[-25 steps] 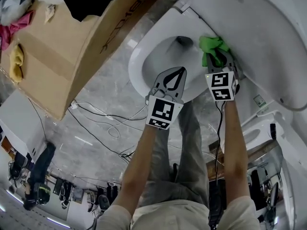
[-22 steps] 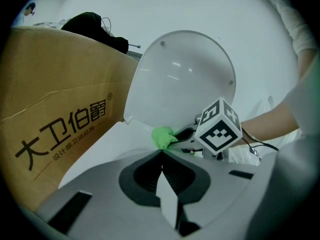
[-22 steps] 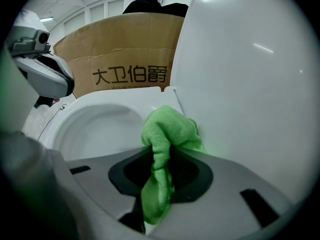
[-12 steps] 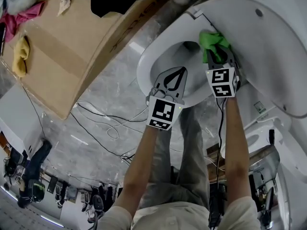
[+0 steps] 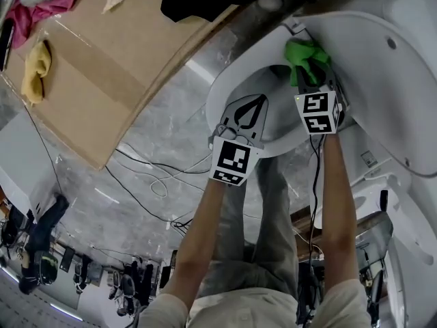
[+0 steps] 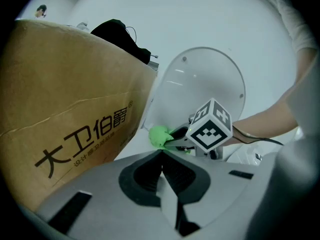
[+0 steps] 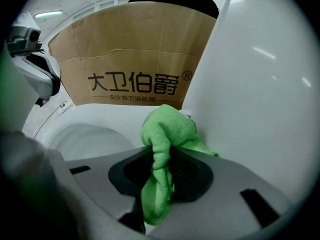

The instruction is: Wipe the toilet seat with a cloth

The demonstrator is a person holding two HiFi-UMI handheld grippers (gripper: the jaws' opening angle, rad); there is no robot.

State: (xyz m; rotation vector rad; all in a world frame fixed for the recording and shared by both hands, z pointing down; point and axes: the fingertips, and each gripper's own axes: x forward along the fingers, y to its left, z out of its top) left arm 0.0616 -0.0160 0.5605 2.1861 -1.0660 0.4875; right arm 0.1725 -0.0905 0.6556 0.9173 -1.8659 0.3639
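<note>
A green cloth (image 5: pixel 306 56) (image 7: pixel 161 149) (image 6: pixel 159 135) is bunched between the jaws of my right gripper (image 5: pixel 308 82), which is shut on it. The cloth rests against the far right of the white toilet seat (image 5: pixel 235 80), close to the raised lid (image 5: pixel 382 80) (image 7: pixel 265 84) and its hinge. My left gripper (image 5: pixel 253 103) hovers over the near rim of the bowl, jaws shut with nothing between them. In the left gripper view the right gripper's marker cube (image 6: pixel 210 129) shows just beyond the cloth.
A large cardboard box (image 5: pixel 102 67) (image 7: pixel 135 74) stands left of the toilet with yellow (image 5: pixel 35 63) and pink (image 5: pixel 41 12) rags on it. Cables (image 5: pixel 150 176) trail over the grey floor. Another white fixture (image 5: pixel 369 197) sits at the right.
The right gripper has carried the green cloth a little farther along the seat toward the hinge. The head view has shifted; the left gripper stays over the near rim.
</note>
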